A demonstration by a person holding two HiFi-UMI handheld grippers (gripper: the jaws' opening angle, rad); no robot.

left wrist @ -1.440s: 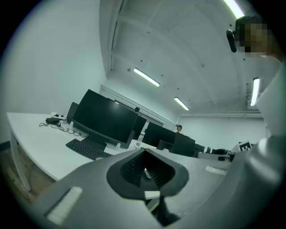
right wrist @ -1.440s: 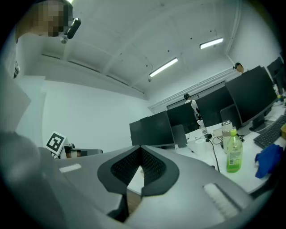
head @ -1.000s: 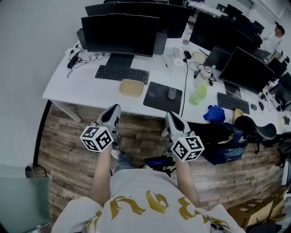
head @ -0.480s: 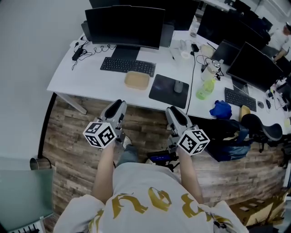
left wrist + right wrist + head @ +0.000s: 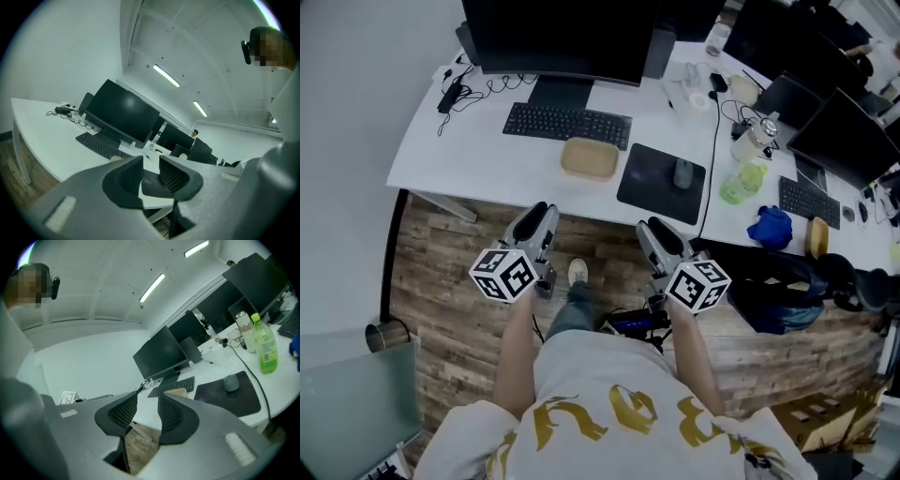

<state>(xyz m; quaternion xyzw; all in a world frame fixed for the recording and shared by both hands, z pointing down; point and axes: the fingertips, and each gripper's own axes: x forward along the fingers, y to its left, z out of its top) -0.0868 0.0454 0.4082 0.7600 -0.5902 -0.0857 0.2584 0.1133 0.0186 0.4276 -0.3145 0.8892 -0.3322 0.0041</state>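
Two grippers mine, left gripper (image 5: 150, 165) and right gripper (image 5: 146, 403), jaws apart, nothing between, short of bench (image 5: 478, 167). Tan tray (image 5: 590, 157) ahead, untouched.

**Around the tan tray: a working desk**

Just behind the tan tray (image 5: 590, 157) lies a black keyboard (image 5: 567, 125), and behind that stands a large dark monitor (image 5: 558, 37). Far to the tray's left, a black power adapter (image 5: 450, 94) trails its cables. To its right sits a grey mouse (image 5: 682, 172); further right stand a green bottle (image 5: 737, 184) and a clear bottle (image 5: 755, 141), then a crumpled blue cloth (image 5: 770, 228) near a second keyboard (image 5: 809, 202). In front of the tray, wooden flooring (image 5: 450, 262) shows, with a metal bin (image 5: 382, 336) well off to the left.
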